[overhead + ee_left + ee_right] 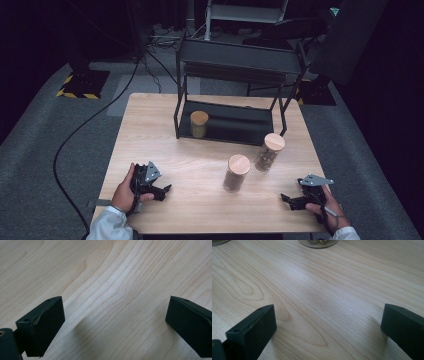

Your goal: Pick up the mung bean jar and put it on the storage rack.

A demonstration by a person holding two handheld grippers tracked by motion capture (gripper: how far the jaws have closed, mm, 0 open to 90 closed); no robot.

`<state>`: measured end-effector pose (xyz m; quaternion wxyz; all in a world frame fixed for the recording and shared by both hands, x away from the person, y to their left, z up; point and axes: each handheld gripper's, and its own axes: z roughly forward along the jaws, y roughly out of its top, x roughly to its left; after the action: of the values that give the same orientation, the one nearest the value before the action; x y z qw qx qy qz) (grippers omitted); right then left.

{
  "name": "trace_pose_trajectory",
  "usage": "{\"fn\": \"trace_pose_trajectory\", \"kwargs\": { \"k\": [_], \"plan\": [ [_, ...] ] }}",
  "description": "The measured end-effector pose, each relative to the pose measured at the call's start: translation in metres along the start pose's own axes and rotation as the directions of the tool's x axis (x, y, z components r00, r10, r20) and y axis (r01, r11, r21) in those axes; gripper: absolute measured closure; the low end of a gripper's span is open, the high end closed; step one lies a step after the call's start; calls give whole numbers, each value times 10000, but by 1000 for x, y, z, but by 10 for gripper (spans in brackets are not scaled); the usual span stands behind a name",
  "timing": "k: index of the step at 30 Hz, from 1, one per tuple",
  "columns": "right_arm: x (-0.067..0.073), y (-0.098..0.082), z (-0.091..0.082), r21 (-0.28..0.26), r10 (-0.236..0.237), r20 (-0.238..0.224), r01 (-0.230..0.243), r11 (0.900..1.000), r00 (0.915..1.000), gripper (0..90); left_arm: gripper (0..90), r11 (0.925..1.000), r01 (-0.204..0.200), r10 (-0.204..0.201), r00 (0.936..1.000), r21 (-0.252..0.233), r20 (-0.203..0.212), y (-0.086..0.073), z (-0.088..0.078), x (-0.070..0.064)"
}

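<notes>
Left hand-held black two-jaw gripper (pixel 159 190): lower left of the high view, jaws spread wide, holding nothing, resting low on the pale wooden table (pixel 200 165); its own view has bare wood grain between the jaws

Right hand-held black two-jaw gripper (pixel 289 199): lower right of the high view, jaws likewise wide apart and empty, close to the table's front edge; in its own view a glass jar base sits at the top edge, well ahead of the jaws

Nearer glass jar with round wooden lid, brown contents (pixel 236 173): centre-right of the frame, upright, between the two grippers and apart from both

Second glass jar with wooden lid, lumpy contents (pixel 269 151): just up and right of the first

Third lidded jar, greenish contents (pixel 198 124): on the bottom shelf of the black metal rack (pixel 227 131), upper centre

Open room: bare tabletop across the lower centre and left
</notes>
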<state>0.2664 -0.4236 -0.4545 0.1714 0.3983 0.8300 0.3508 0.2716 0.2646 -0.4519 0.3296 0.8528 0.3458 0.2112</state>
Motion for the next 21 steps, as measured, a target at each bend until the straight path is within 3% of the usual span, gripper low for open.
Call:
{"fn": "trace_pose_trajectory", "kwargs": {
  "k": [3, 5, 11, 21],
  "plan": [
    [0, 0, 0, -1, -2, 1, 2, 10000, 10000, 0, 21, 9997, 226, -226, 9997, -12, 125, -3, -1, 3],
    [0, 0, 0, -1, -1, 1, 1, 10000, 10000, 0, 21, 9981, 610, -615, 9973, 121, 395, -4, -1, 11],
    [0, 0, 0, 0, -4, 0, 4, 10000, 10000, 0, 20, 9940, 1028, -1054, 9916, 372, 746, -4, -2, 20],
    [0, 0, 0, 2, -3, 0, 3, 10000, 10000, 0, 11, 9929, 1114, -1145, 9903, 416, 790, -8, -6, 22]
  ]
}}
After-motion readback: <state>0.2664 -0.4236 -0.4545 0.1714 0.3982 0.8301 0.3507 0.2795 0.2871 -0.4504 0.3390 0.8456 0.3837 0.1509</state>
